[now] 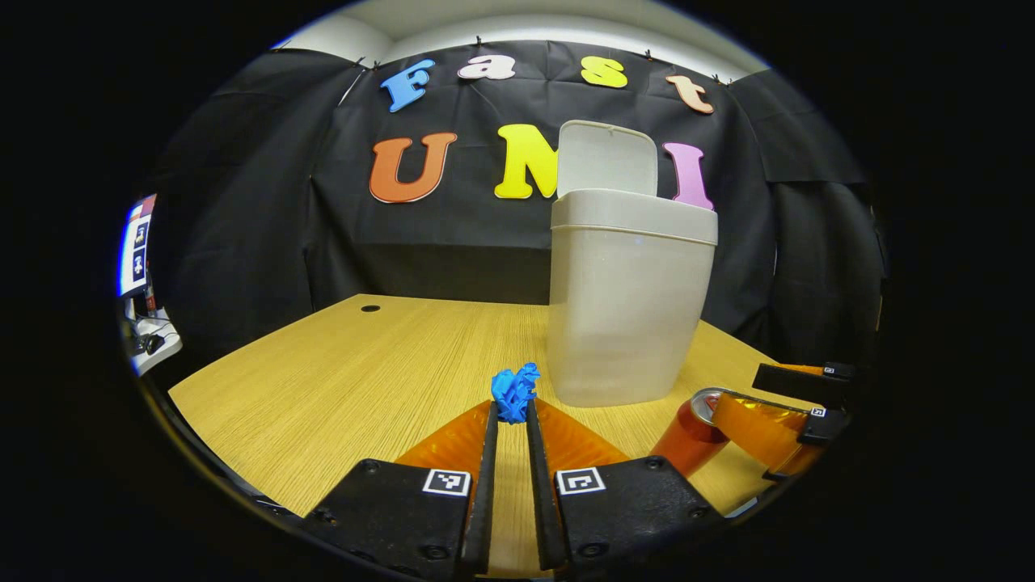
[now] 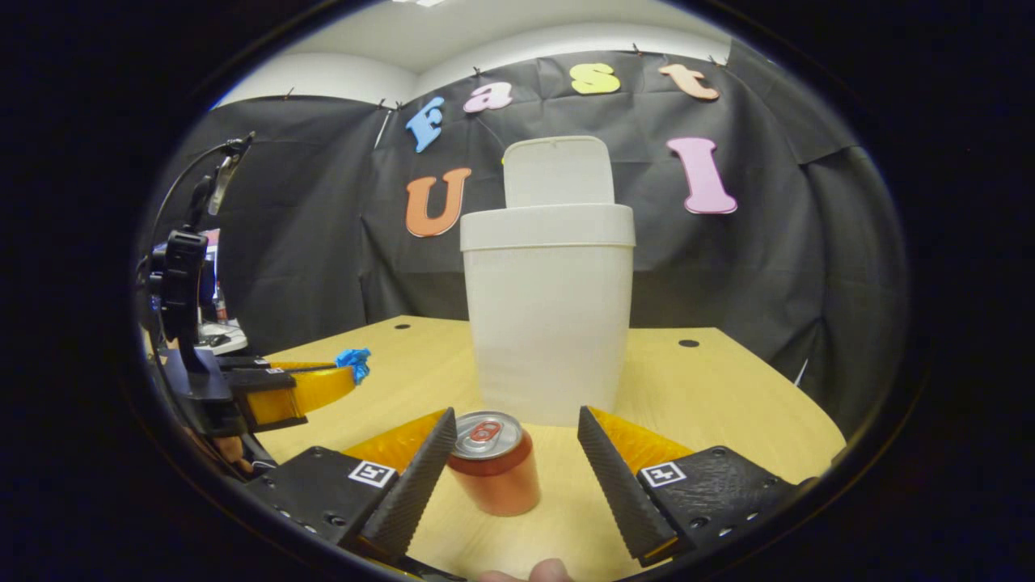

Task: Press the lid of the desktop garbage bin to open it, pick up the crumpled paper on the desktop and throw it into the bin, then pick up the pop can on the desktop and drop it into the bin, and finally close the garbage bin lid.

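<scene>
My left gripper (image 1: pixel 509 408) is shut on the blue crumpled paper (image 1: pixel 514 392), pinched at the fingertips low over the wooden table (image 1: pixel 340 372). The white bin (image 1: pixel 629 299) stands just beyond and to the right, its lid (image 1: pixel 606 158) tipped up and open. In the right gripper view, the orange pop can (image 2: pixel 493 473) stands upright between the fingers of my open right gripper (image 2: pixel 516 419), nearer the left finger, with the bin (image 2: pixel 550 323) right behind. Off to the left there, the left gripper (image 2: pixel 352 373) holds the paper (image 2: pixel 354 360). The left gripper view shows the right gripper (image 1: pixel 776 404) around the can (image 1: pixel 687 436).
Small round holes (image 2: pixel 688 343) mark the tabletop near the back. A side table with cables (image 1: pixel 149 343) sits beyond the left edge. A person's fingertip (image 2: pixel 550 570) shows at the bottom of the right gripper view.
</scene>
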The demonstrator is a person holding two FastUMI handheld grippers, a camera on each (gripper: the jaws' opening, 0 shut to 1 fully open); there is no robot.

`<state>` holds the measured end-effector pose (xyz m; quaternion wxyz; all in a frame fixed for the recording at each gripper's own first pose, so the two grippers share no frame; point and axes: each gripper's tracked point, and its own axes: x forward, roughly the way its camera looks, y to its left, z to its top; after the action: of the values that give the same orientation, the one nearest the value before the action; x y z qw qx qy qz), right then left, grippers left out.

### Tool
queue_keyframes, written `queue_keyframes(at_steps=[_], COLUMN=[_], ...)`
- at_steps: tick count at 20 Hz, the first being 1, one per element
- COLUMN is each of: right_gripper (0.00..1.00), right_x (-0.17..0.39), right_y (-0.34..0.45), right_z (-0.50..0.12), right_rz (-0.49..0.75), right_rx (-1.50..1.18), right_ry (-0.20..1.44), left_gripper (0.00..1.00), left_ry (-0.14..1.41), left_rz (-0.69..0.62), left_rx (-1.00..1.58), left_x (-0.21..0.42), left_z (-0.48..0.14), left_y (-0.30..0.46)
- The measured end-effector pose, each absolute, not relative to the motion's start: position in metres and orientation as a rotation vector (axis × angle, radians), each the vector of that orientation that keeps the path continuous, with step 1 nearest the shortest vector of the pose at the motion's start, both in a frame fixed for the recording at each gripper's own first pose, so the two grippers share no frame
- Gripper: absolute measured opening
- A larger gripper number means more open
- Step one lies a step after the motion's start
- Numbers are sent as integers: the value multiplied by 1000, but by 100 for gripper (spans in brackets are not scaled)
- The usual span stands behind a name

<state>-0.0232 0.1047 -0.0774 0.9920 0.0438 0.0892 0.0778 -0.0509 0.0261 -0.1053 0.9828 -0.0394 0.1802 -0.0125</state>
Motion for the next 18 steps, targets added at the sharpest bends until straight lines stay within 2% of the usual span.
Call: queue_keyframes(at_steps=[9, 18], right_gripper=[94, 94], right_x=[-28, -23], right_y=[114, 123], right_z=[-85, -130], right_rz=[164, 161], right_rx=[62, 88], right_ry=[193, 321], left_gripper=[25, 25], left_ry=[346, 315], left_rz=[-32, -39], left_rx=[-75, -78], left_x=[-53, -53], left_z=[-99, -86], left_y=[26, 26])
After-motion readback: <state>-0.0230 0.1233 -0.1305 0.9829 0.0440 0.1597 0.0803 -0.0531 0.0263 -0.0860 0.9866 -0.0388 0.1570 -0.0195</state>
